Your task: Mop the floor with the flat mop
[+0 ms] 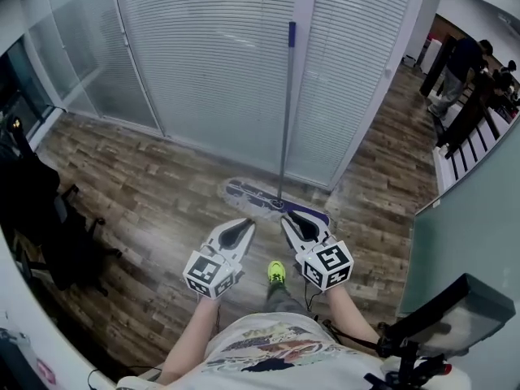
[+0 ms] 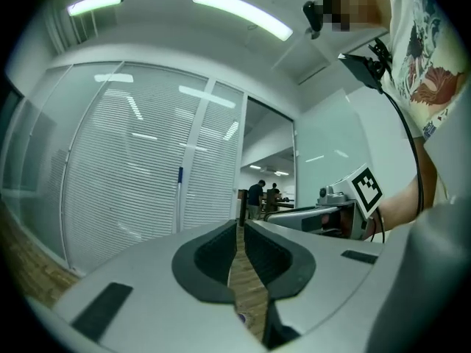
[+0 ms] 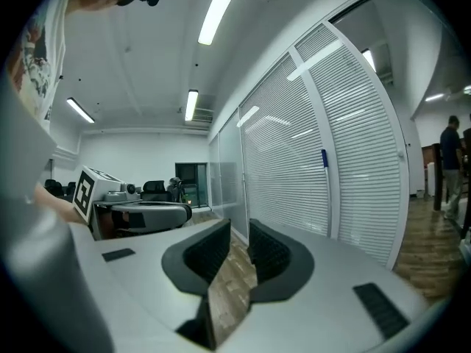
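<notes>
Where the slatted glass wall meets the wood floor [image 1: 146,193], the flat mop [image 1: 285,120] stands upright at the centre of the head view. It has a thin silver pole with a blue tip and a purple-edged flat head on the boards. Only the head view shows that flat head; both gripper views catch just the pole. The left gripper [image 1: 242,230] and right gripper [image 1: 292,224] have their fingers clenched together, empty, and neither is on the pole.
</notes>
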